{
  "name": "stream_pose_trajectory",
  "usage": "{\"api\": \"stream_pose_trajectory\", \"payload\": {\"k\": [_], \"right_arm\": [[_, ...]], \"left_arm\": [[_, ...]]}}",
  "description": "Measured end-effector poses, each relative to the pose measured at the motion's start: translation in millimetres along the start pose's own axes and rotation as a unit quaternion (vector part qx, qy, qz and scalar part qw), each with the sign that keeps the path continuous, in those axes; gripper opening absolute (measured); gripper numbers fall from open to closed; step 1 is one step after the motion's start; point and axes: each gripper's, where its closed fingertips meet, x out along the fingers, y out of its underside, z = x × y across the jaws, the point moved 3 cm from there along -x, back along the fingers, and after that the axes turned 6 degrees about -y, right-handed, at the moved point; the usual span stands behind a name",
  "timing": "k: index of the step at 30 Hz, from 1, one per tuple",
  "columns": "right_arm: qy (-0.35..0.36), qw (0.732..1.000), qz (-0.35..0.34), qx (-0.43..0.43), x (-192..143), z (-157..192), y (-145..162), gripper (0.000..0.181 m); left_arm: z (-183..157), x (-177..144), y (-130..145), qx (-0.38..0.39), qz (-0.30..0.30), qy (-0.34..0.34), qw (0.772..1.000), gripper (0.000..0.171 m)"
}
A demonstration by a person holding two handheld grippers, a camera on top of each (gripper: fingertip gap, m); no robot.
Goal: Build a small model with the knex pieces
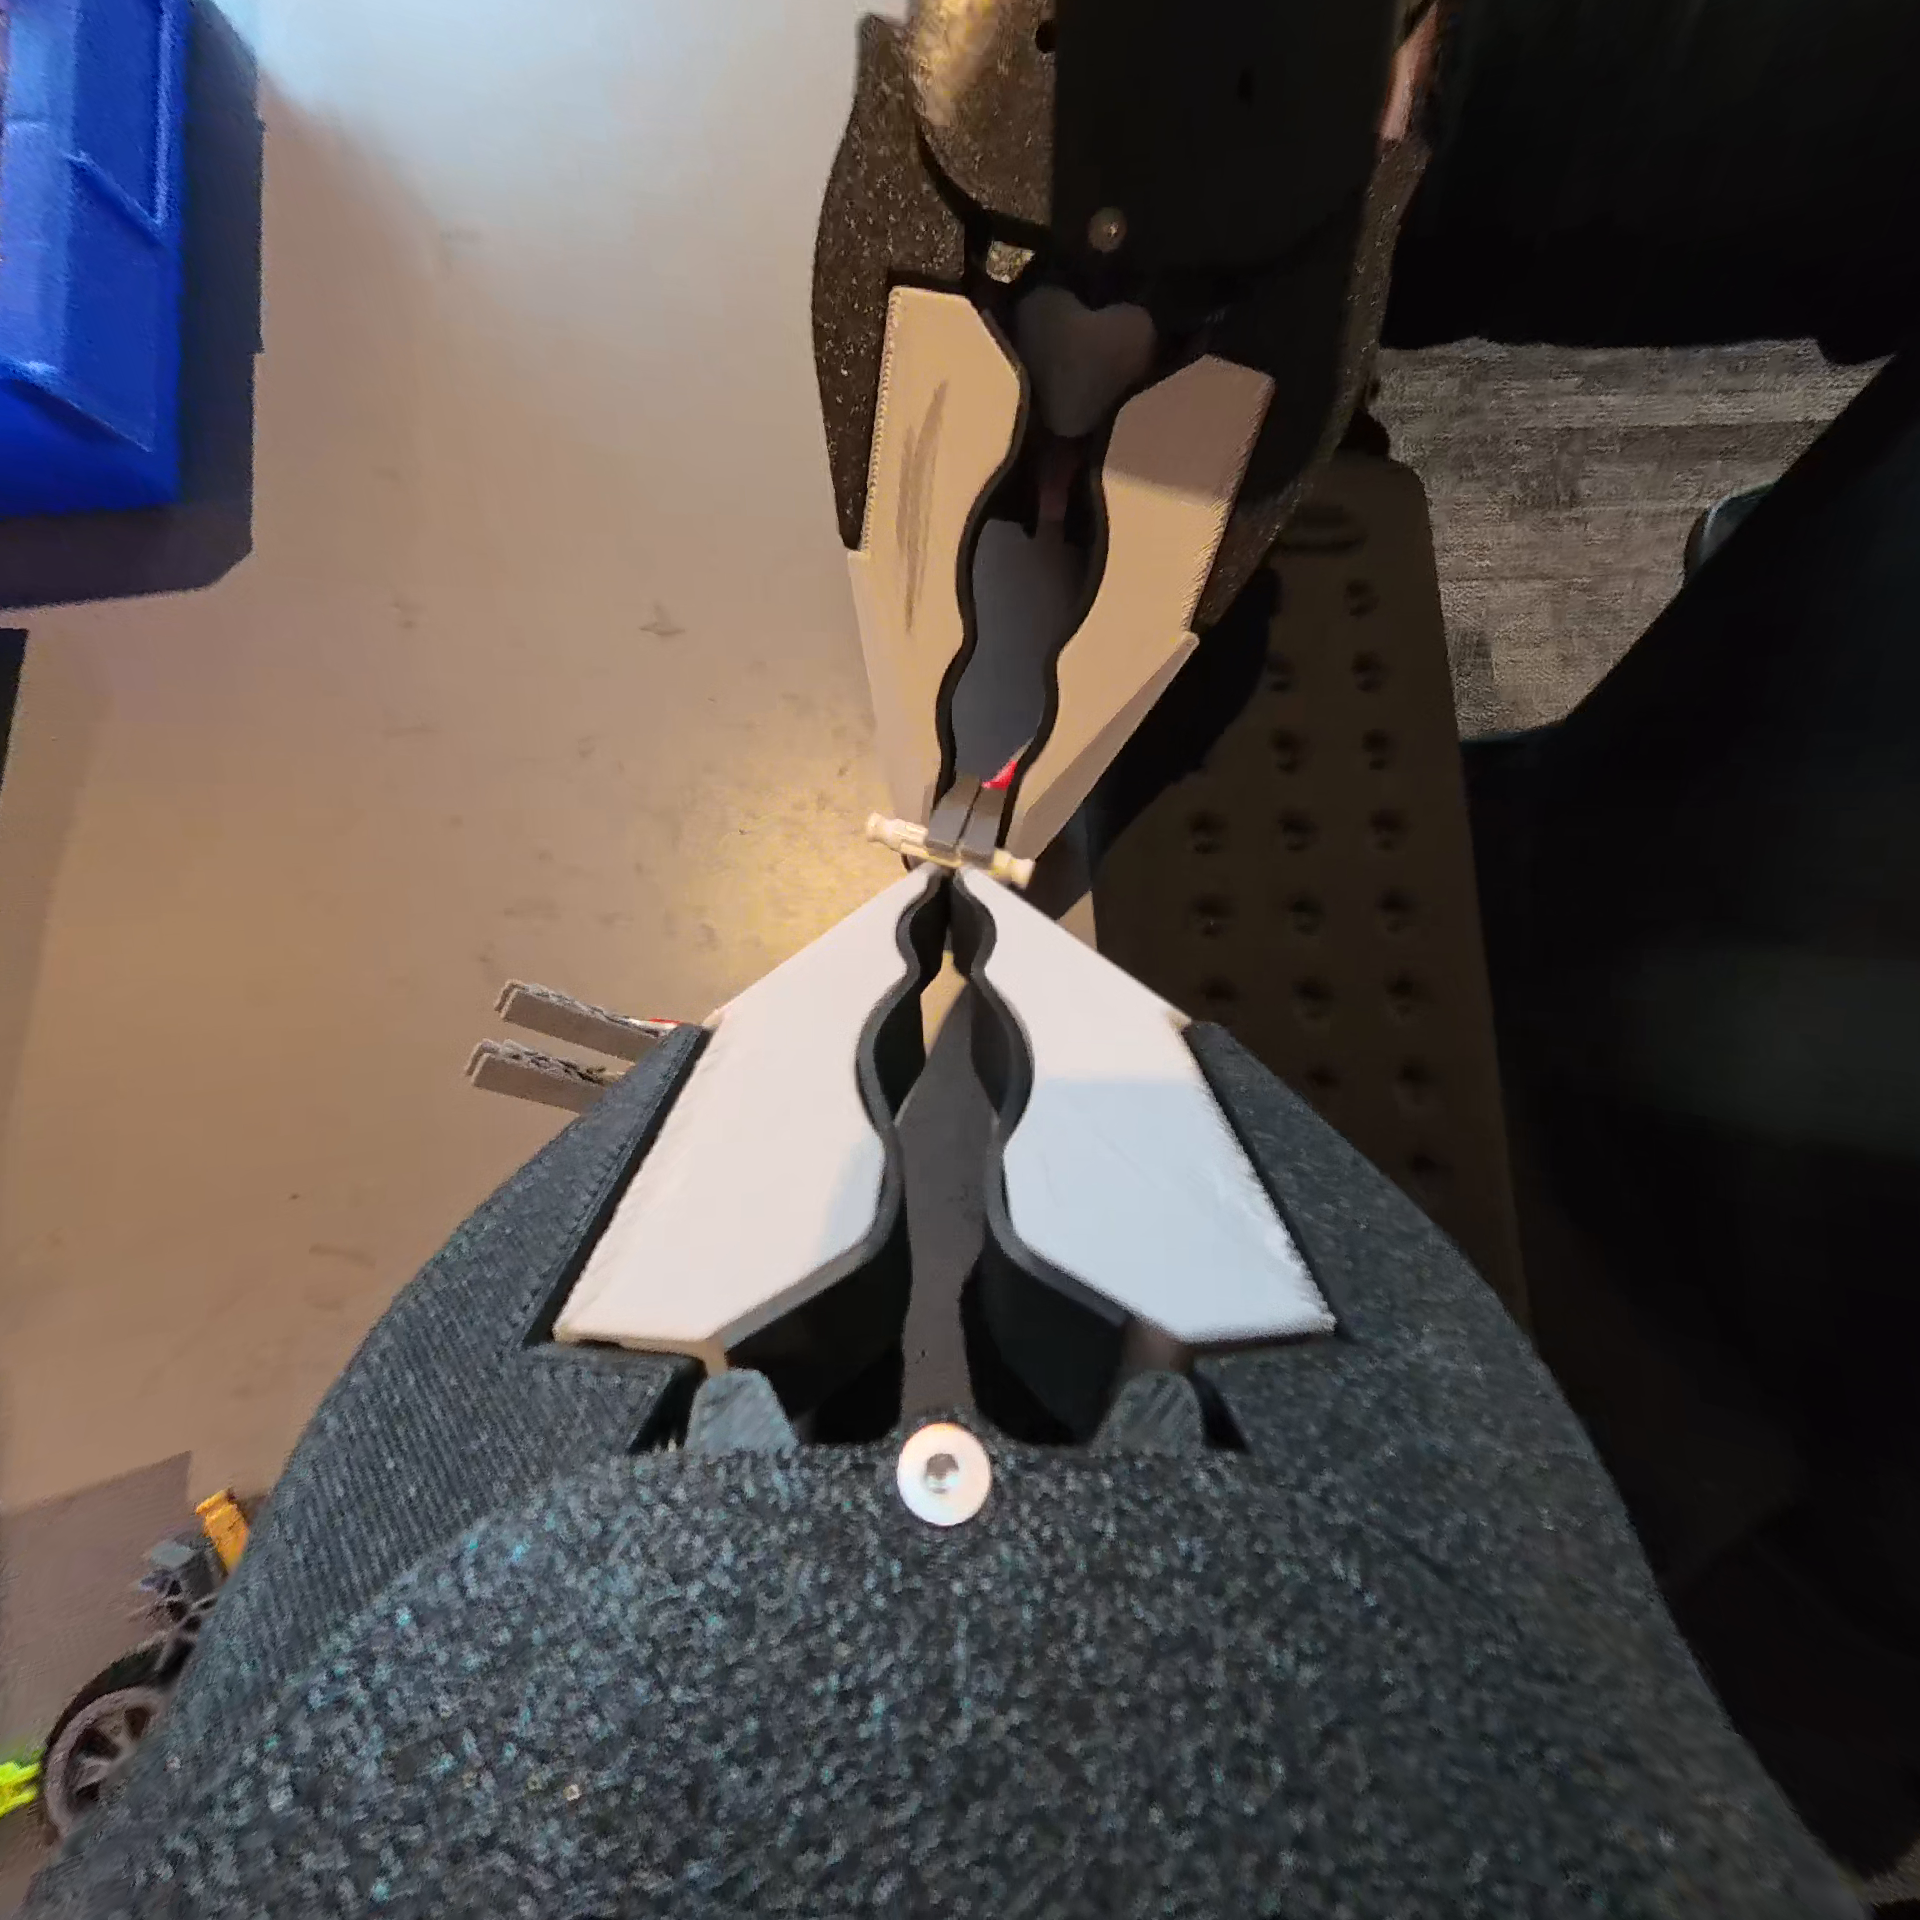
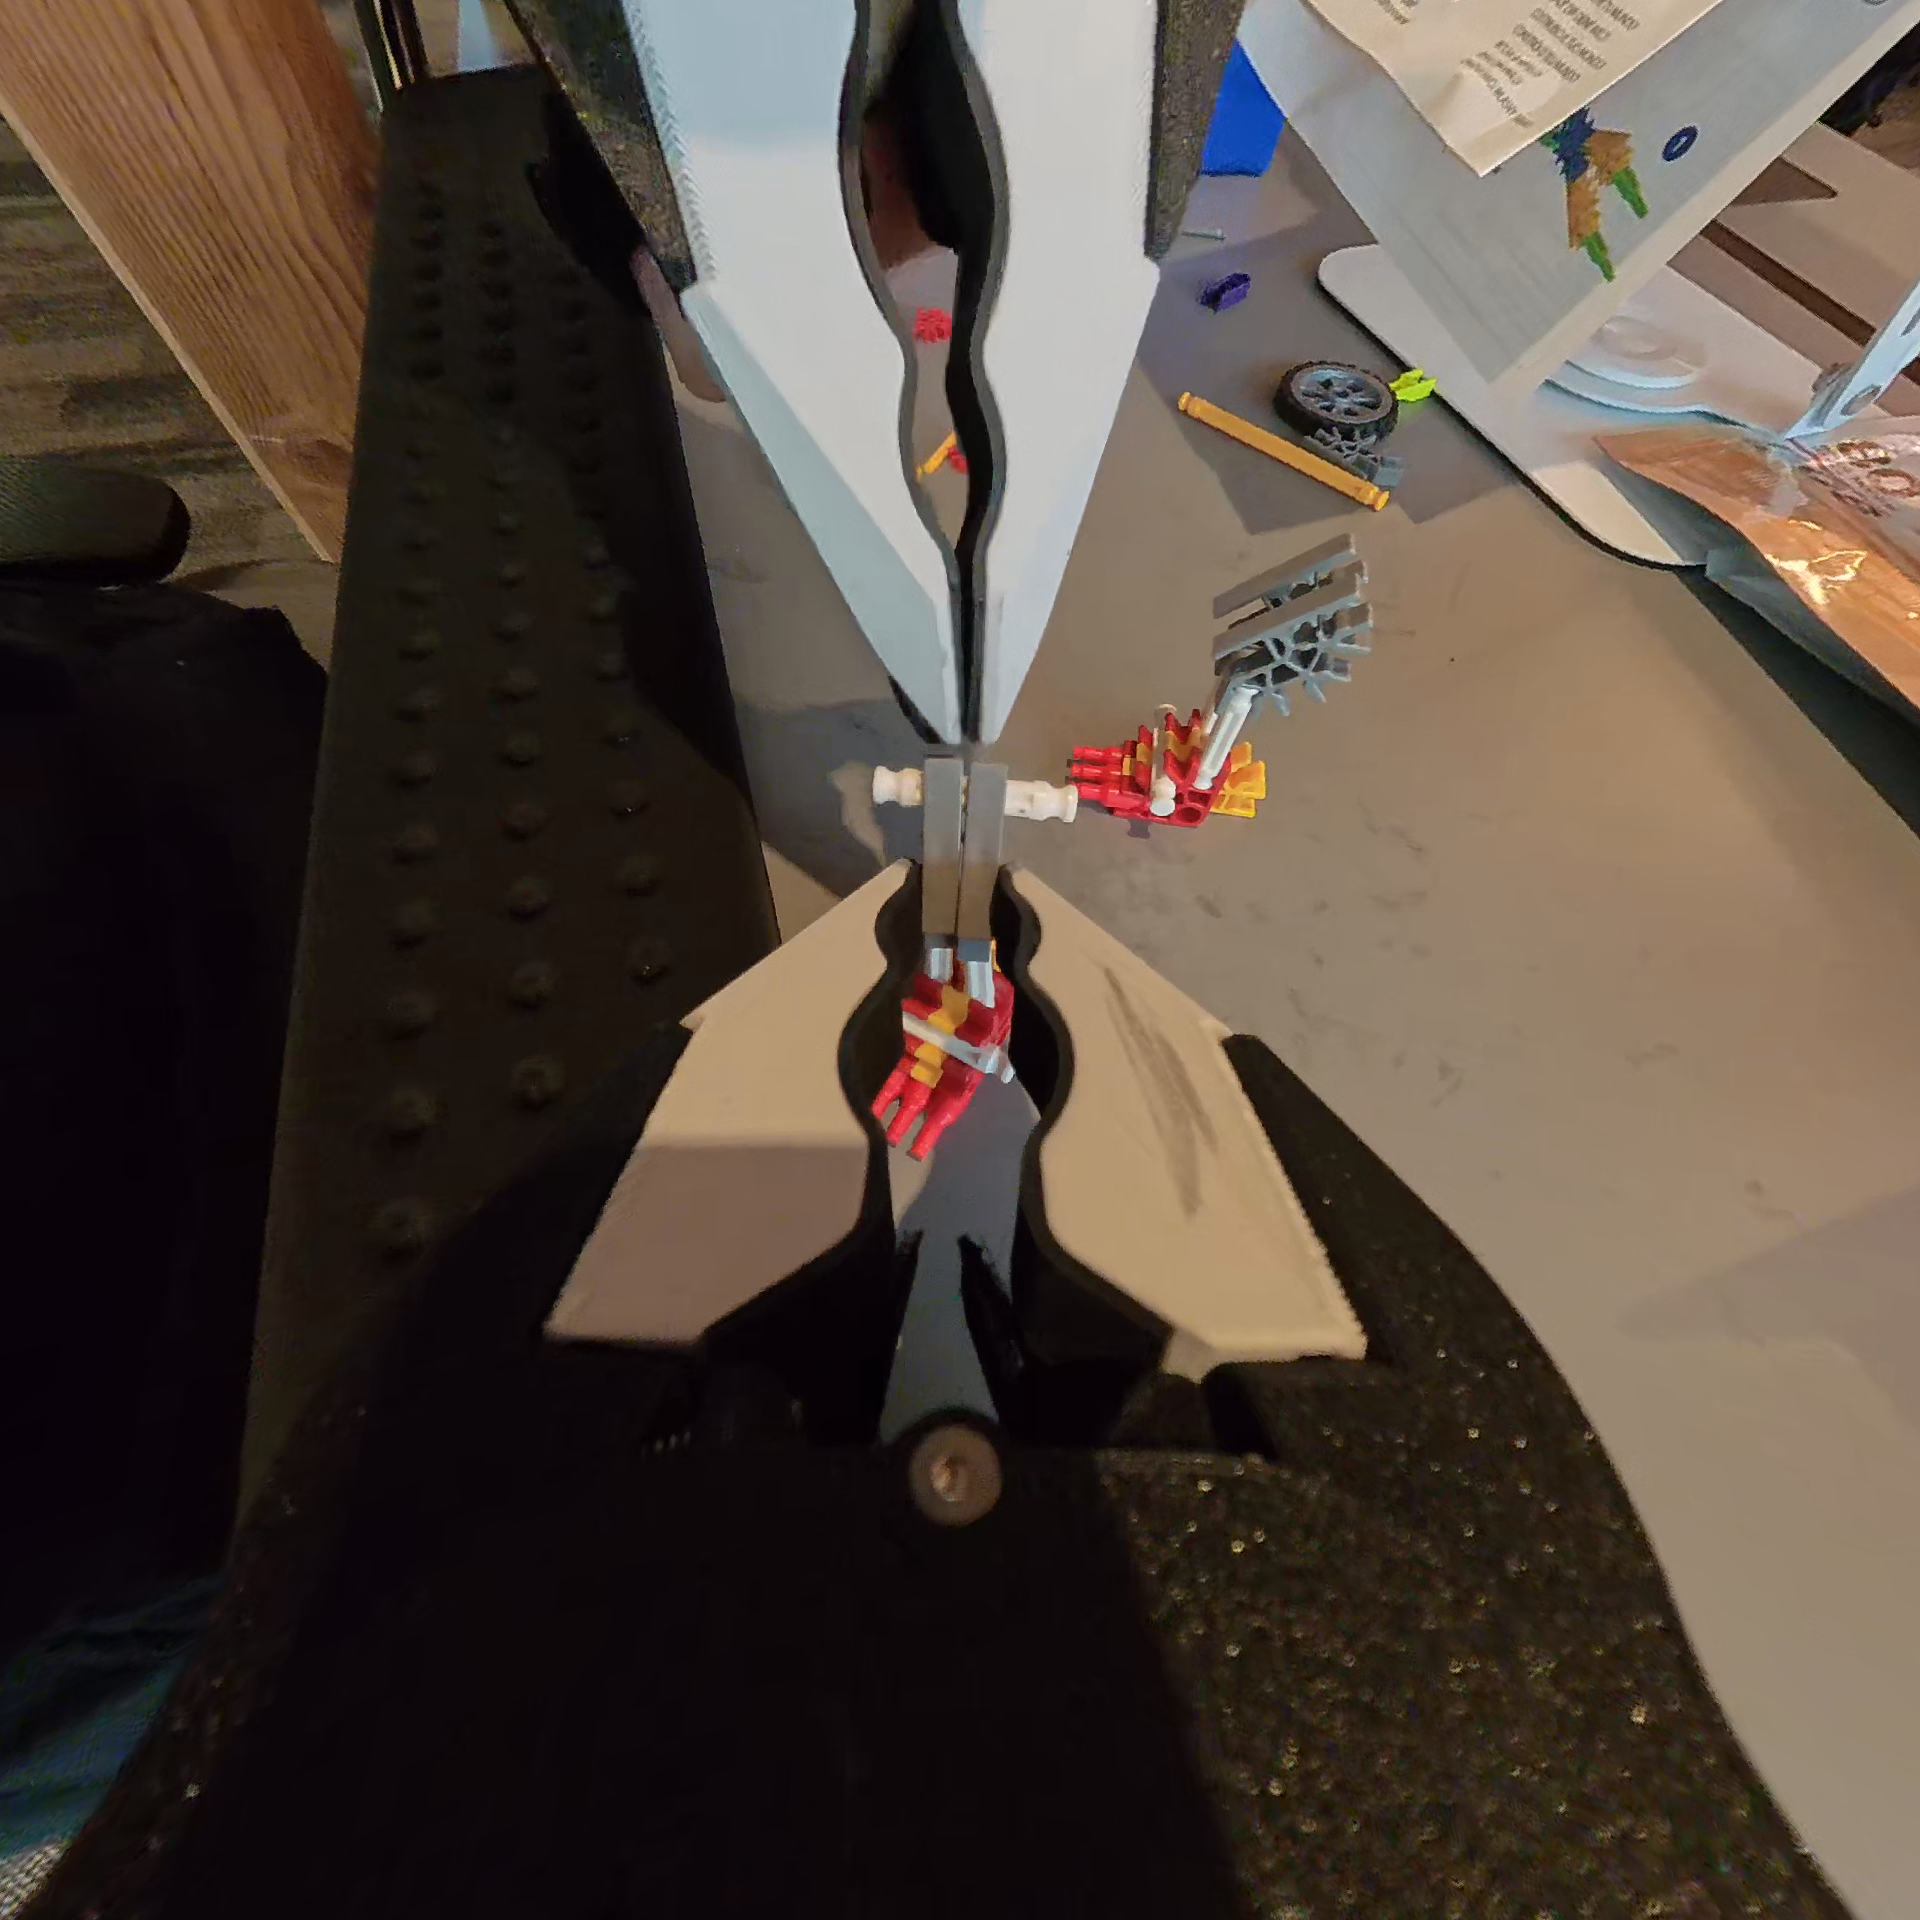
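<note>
Closest to the lens: the coarse, speckled black shell of the left gripper (image 1: 948, 883), with one silver screw head at its middle and two pale matte wedge fingers edged in wavy black. Clenched tip against tip, hard up against a thin white rod (image 1: 951, 847) at frame centre; cannot tell whether anything sits pinched between them.

Meets the right gripper (image 2: 958, 875) nose to nose (same build, with grey scuff streaks on one finger). Grasps two flat grey bars (image 2: 964, 852), side by side, at the centre of the right wrist view. White rod knobbed at both ends, crossing those bars at right angles near their far ends. Lower down, between the right fingers, one knobbly red and yellow connector cluster (image 2: 945, 1049), joined to the bars by two pale stubs.

On the smooth grey table (image 2: 1507, 1195), right of centre: one second red and yellow cluster (image 2: 1174, 784), carrying white rods and grey snowflake-shaped connectors (image 2: 1299, 639). Upper right: one slim yellow rod (image 2: 1283, 452), one black-tyred wheel (image 2: 1335, 400) with grey spokes, one lime-green bit (image 2: 1413, 384), one purple bit (image 2: 1226, 291). Left side: black studded mat (image 2: 499, 623); wood-grain panel (image 2: 187, 208) at upper left. Upper left of the left wrist view: one glossy blue bin (image 1: 83, 260).
</note>
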Motion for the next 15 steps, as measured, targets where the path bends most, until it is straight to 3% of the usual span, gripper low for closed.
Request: {"api": "stream_pose_trajectory", "payload": {"k": [9, 15], "right_arm": [[0.0, 1.0, 0.0, 0.001, -0.5, -0.1, 0.3, 0.012], [-0.002, 1.0, 0.0, 0.001, -0.1, 0.3, 0.3, 0.012]], "left_arm": [[-3.5, 1.6, 0.1, -0.036, -0.002, 0.023, 0.999, 0.0], [-5.3, 1.2, 0.2, 0.0, 0.012, 0.014, 1.0, 0.0]]}}
